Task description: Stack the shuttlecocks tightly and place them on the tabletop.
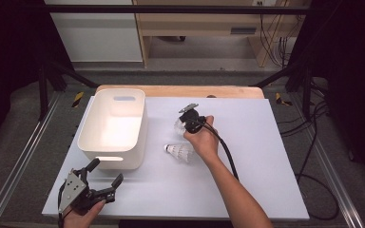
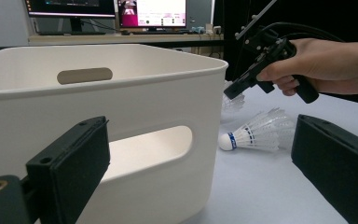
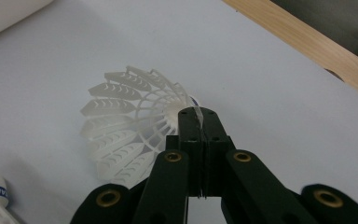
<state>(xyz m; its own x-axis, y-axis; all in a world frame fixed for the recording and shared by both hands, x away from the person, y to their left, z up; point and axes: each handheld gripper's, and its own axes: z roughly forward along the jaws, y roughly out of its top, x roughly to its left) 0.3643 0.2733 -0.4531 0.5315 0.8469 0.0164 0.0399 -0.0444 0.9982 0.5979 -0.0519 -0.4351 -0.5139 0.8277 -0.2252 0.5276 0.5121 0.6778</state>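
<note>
At the table's near edge, the left gripper [image 1: 105,179] rests with jaws wide apart, just in front of a white plastic bin [image 1: 91,127]. Beyond, one shuttlecock [image 1: 179,151] lies on the white tabletop [image 1: 256,156]; farther on, the right gripper [image 3: 198,114] has pinched the skirt edge of a second shuttlecock [image 3: 130,123].

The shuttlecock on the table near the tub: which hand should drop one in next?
Probably right. The right gripper is shut on a shuttlecock beside the white tub. The left gripper is open, holding nothing.
</note>
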